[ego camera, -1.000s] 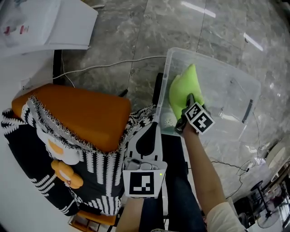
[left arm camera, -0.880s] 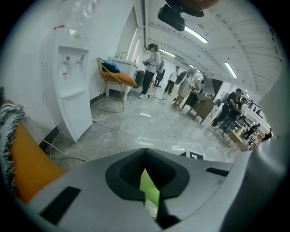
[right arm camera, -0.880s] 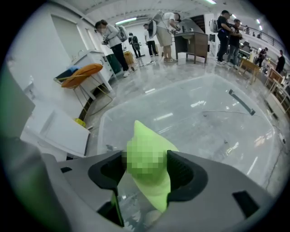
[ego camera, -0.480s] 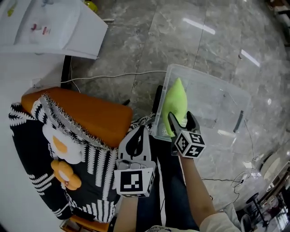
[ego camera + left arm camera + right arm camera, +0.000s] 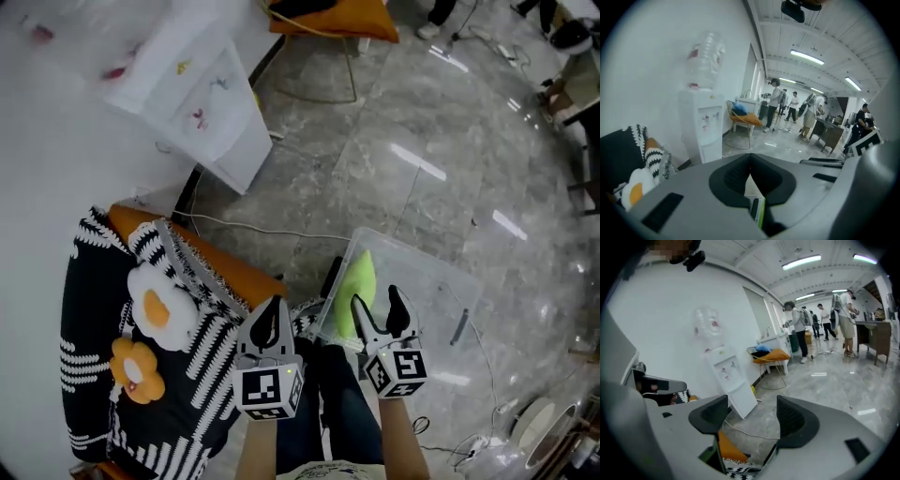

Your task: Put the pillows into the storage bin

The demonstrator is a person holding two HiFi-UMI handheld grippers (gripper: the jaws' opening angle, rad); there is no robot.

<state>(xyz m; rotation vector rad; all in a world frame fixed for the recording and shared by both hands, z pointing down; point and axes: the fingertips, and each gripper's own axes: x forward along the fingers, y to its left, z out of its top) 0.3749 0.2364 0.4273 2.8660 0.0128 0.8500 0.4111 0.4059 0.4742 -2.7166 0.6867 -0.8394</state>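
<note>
The green pillow (image 5: 355,295) is standing on edge inside the clear bin (image 5: 441,281), along its left wall, with its long axis pointing away from the person. The right gripper (image 5: 377,309) is hovering just beside it, its wide, empty jaws closing. The left gripper (image 5: 270,317) is keeping its jaws together, empty.

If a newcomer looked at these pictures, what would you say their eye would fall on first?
The lime-green pillow stands out most, sitting inside the clear storage bin against its left wall, on the grey floor. Next comes the black-and-white striped pillow at the left of the head view, with its fried-egg patch and orange flower, lying over an orange cushion.
</note>
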